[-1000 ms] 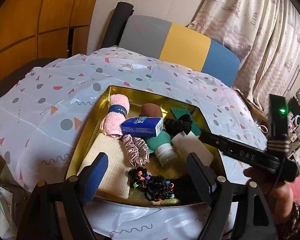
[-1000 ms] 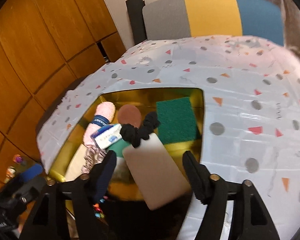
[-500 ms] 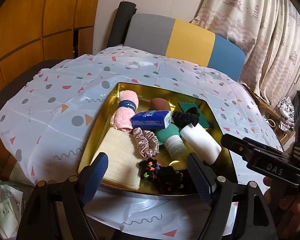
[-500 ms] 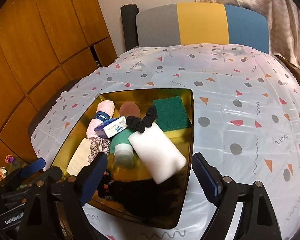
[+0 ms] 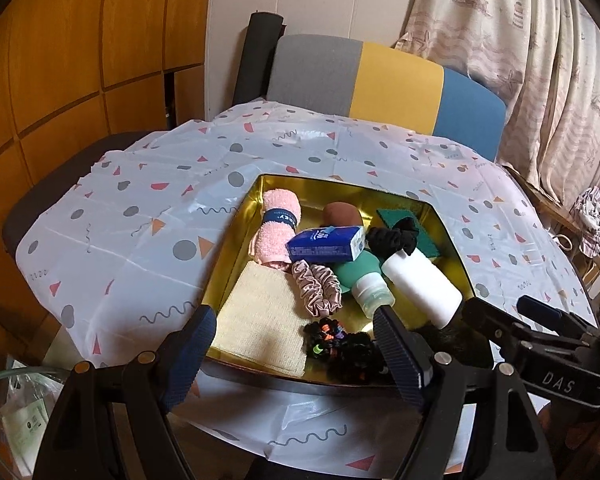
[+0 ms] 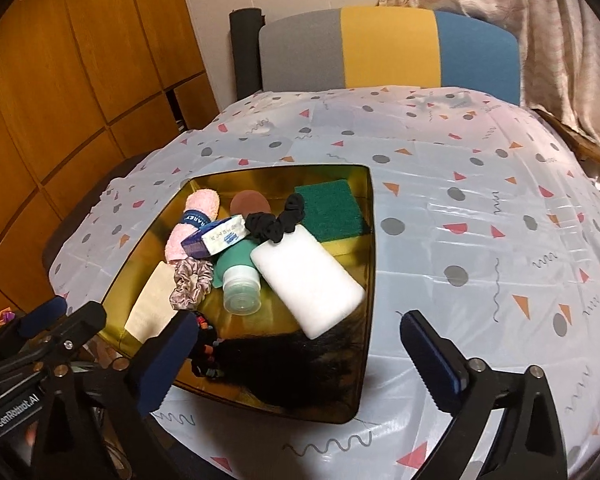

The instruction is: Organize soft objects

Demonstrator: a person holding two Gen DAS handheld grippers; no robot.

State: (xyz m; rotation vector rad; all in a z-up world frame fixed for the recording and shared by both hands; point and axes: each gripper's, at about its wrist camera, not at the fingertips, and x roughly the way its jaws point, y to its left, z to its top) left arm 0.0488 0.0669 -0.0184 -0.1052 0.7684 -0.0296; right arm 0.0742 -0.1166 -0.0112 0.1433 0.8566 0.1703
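Patterned tablecloth (image 6: 460, 208); gold tray's (image 6: 370, 240) near corner seemingly fur-hidden.

left wrist view: from near edge, looking down-forward past left gripper (image 5: 296, 350) into gold rectangular metal tray (image 5: 236, 236).
right wrist view: likewise, right of it; shares tray (image 6: 370, 240).

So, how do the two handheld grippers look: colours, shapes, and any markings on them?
Both are black, angular frames with silver bolts. The left gripper and right gripper each have two long fingers faced with dark blue ribbed pads. White lettering is printed on the bodies: "DAS" on the right one, "GenRobot.AI" on the left.
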